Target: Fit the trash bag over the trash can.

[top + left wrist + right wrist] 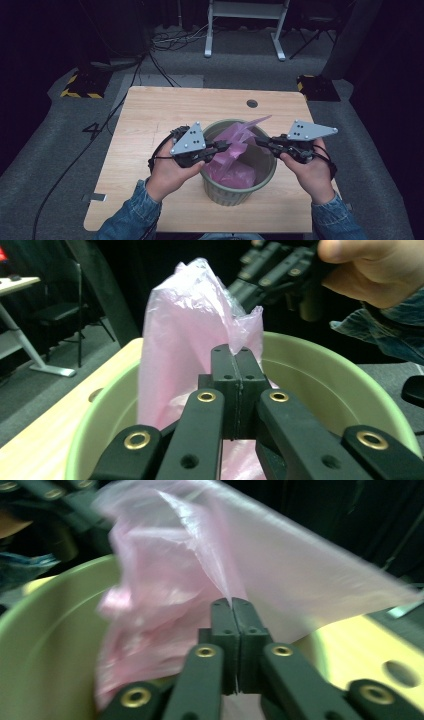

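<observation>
A green bin (pixel 240 187) stands on the wooden counter (pixel 150 112), near its front edge. A pink plastic bag (pixel 234 150) sits inside it, part bunched at the bottom and part rising above the rim towards the far side. The left tongs (pixel 226 146) reach in over the bin's left rim with jaws closed on the bag's edge. The right tongs (pixel 260 142) come in over the right rim, jaws closed on the bag as well. Each hand holds its tongs level.

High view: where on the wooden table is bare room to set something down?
The wooden table is bare along its far edge, behind the green plastic bin, and down its left side. It is crowded at the centre, where both grippers pinch the pink plastic bag over the bin.
</observation>
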The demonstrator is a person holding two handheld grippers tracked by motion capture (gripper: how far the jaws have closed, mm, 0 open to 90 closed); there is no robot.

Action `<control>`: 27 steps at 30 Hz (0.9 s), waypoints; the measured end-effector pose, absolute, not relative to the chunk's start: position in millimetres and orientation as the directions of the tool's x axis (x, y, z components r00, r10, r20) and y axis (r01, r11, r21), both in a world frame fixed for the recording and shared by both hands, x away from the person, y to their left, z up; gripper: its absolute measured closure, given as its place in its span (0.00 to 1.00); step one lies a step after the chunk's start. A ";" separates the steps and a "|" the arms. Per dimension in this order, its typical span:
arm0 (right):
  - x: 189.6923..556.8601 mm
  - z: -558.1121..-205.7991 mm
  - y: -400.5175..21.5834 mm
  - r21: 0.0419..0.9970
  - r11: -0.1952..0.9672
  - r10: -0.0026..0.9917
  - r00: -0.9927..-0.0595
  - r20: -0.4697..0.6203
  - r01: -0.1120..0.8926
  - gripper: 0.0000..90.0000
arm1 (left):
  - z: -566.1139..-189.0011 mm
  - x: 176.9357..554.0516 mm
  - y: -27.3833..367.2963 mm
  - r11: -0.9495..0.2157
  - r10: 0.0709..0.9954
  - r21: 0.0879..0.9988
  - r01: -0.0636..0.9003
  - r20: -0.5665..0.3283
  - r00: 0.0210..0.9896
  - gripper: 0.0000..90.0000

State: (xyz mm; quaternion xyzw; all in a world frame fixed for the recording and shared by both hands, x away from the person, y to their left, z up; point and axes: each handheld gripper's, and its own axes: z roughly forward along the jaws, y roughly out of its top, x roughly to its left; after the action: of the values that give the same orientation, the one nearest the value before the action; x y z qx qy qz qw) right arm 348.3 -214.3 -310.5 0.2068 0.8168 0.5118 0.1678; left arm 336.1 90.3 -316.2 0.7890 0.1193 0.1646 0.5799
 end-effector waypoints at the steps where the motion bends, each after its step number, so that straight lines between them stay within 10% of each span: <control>1: 345.6 -310.9 -215.4 0.901 0.395 0.505 -0.862 -0.049 0.180 1.00 | -316.1 336.9 91.8 -0.296 0.386 0.955 -0.003 0.122 0.914 1.00; 19: 311.3 -322.6 -244.9 0.873 0.413 0.483 -0.875 0.031 0.259 1.00 | -320.0 358.7 113.4 -0.252 0.496 0.967 0.037 0.097 0.863 1.00; 27: 315.6 -310.3 -231.7 0.903 0.389 0.480 -0.877 -0.028 0.184 0.65 | -321.5 351.9 106.1 -0.266 0.461 0.964 0.017 0.111 0.880 1.00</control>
State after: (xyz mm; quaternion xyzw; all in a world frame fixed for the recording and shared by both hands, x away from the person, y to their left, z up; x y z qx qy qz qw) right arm 315.6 -231.7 -310.3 0.2024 0.8208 0.5143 0.1440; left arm 351.9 106.1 -321.5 0.7727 0.1547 0.1894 0.5858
